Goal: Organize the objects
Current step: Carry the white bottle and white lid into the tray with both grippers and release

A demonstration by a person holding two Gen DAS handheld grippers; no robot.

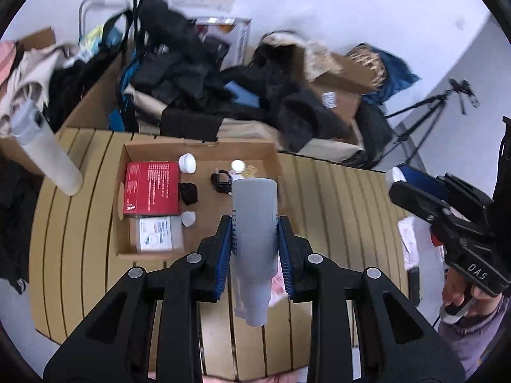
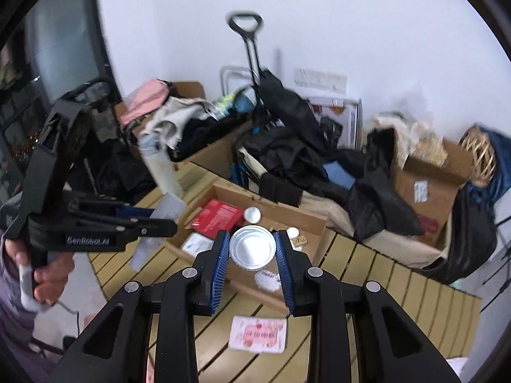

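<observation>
My left gripper [image 1: 254,223] is shut on a grey squeeze tube [image 1: 254,223], held lengthwise above the near edge of an open cardboard tray [image 1: 150,252]. The tray lies on a slatted wooden table [image 1: 322,198] and holds a red box [image 1: 151,188], a white box [image 1: 156,233], white caps and a black cable [image 1: 221,181]. My right gripper [image 2: 252,236] is shut on a round container seen end-on, its silver end [image 2: 252,247] facing the camera. In the left wrist view the right gripper [image 1: 403,186] hangs at the right with that blue, white-capped container [image 1: 415,175].
A tall pale bottle [image 1: 48,156] stands at the table's far left corner. A pink card [image 2: 258,333] and a "Hello" sticker [image 2: 266,279] lie on the slats. Piled dark clothes [image 1: 191,73], cardboard boxes [image 2: 428,188] and a tripod [image 1: 424,115] crowd the space behind the table.
</observation>
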